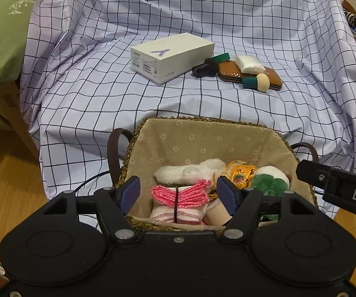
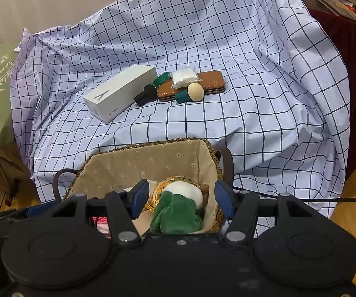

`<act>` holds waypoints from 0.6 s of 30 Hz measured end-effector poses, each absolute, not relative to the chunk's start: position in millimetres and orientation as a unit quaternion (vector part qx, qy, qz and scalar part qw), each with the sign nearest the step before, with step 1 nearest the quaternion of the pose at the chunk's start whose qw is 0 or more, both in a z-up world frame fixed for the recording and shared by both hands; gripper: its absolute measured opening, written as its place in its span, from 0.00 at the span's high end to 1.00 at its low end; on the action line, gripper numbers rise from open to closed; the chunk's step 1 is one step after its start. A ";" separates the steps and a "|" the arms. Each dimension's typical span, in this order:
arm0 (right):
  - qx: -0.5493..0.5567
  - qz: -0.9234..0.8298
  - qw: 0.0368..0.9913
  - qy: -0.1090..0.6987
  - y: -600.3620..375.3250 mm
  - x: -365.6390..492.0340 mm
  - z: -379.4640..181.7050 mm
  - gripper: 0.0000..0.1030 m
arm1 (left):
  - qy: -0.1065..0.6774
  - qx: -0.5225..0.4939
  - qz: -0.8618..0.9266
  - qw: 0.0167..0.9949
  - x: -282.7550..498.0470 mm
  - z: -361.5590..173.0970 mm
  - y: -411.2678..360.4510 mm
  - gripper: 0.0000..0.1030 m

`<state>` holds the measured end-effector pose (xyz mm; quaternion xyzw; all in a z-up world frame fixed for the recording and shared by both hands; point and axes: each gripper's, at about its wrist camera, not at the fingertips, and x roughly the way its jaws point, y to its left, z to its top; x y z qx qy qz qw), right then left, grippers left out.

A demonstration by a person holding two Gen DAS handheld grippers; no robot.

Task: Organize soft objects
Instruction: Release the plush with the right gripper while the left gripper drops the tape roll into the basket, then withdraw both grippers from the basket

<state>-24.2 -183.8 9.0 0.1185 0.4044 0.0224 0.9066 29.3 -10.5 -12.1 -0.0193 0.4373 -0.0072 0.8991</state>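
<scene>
In lined basket (image 1: 202, 136): green/white plush (image 2: 178, 208), fluffy, slumped.

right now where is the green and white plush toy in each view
Left wrist: the green and white plush toy lies at the right end of the lined woven basket, just right of the right blue fingertip.
Right wrist: it sits low centre, between the open fingers.
Shared landmark: the white rectangular phone box on the checked cloth behind the basket.
</scene>
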 end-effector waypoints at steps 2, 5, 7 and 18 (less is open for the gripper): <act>0.118 0.023 0.906 0.406 -184.2 -23.8 8.8 0.43 | 0.441 -0.019 -0.005 0.897 29.9 -13.3 -10.3 0.37; 0.116 0.025 0.905 0.408 -183.6 -23.3 8.0 0.42 | 0.442 -0.018 -0.004 0.897 29.4 -13.7 -9.3 0.34; 0.115 0.026 0.904 0.410 -183.2 -23.1 7.1 0.42 | 0.443 -0.017 -0.004 0.897 29.3 -14.1 -8.9 0.34; 0.110 0.030 0.898 0.425 -180.3 -22.6 2.2 0.40 | 0.447 -0.019 -0.002 0.894 28.4 -16.3 -6.4 0.31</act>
